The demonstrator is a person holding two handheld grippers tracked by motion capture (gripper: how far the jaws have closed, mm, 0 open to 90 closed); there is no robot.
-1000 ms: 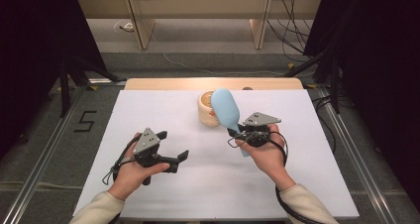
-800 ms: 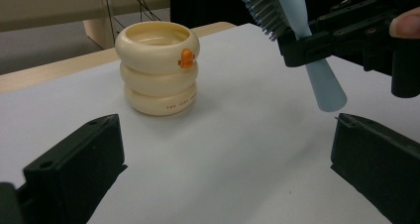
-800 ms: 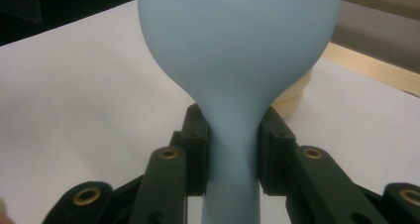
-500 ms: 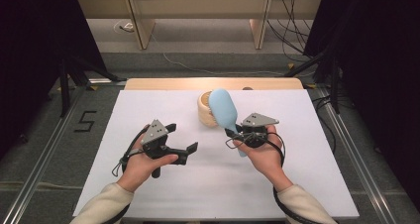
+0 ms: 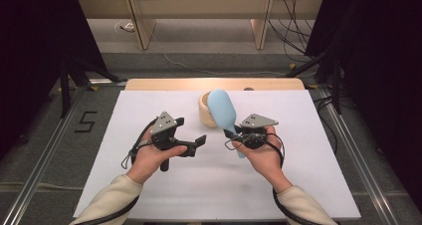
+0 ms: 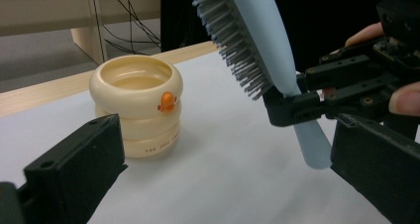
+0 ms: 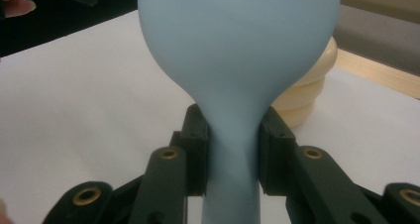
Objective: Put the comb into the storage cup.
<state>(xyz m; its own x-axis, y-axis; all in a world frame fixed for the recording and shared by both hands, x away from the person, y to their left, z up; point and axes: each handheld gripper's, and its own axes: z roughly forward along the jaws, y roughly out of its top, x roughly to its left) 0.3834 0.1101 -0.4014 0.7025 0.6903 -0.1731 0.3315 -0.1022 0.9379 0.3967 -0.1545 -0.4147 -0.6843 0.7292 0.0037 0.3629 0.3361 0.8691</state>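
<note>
My right gripper (image 5: 231,134) (image 7: 233,154) is shut on the neck of a light blue hairbrush (image 5: 221,108) (image 7: 237,45). The brush head tilts up and away, and its bristles (image 6: 237,50) face my left gripper. A cream ringed cup (image 5: 205,110) (image 6: 136,105) with a small orange knob stands on the white board just behind the brush. My left gripper (image 5: 191,131) (image 6: 228,135) hovers open to the left of the brush. Nothing is between its jaws, and it points toward the cup and the right gripper (image 6: 317,100).
A white board (image 5: 308,175) covers the table, with a wooden strip (image 5: 164,83) along its far edge. Cables and wooden furniture legs lie on the floor beyond. Metal rails run along both sides.
My left gripper has moved right and a little up, closer to the brush and the cup. The right gripper and the brush have stayed in place.
</note>
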